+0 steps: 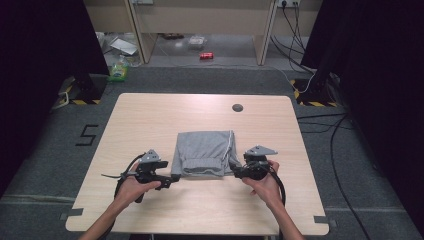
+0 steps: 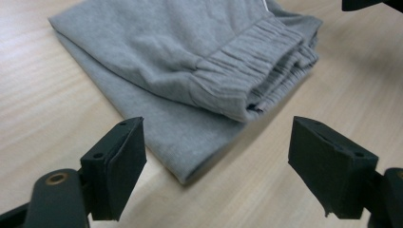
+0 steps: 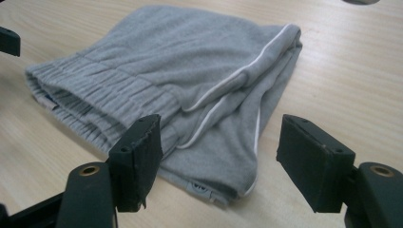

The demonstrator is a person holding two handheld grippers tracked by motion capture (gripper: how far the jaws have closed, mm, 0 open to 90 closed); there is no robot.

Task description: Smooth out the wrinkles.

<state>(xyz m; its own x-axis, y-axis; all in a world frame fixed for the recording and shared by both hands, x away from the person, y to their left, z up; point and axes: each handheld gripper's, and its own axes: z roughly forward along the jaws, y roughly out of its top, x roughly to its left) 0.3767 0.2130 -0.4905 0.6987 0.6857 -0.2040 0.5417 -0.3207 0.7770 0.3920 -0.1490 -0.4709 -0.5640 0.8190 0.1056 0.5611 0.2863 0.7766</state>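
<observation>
Standing spread with nothing between their pads, the jaws of the left gripper face the near left corner of a folded grey knit garment with an elastic ribbed waistband and white piping; no pad touches the cloth. Opposite, the right gripper is likewise released, its jaws straddling the garment's near right corner without contact. The garment lies flat at the middle of the pale wooden table, between the two grippers, waistband toward the person.
</observation>
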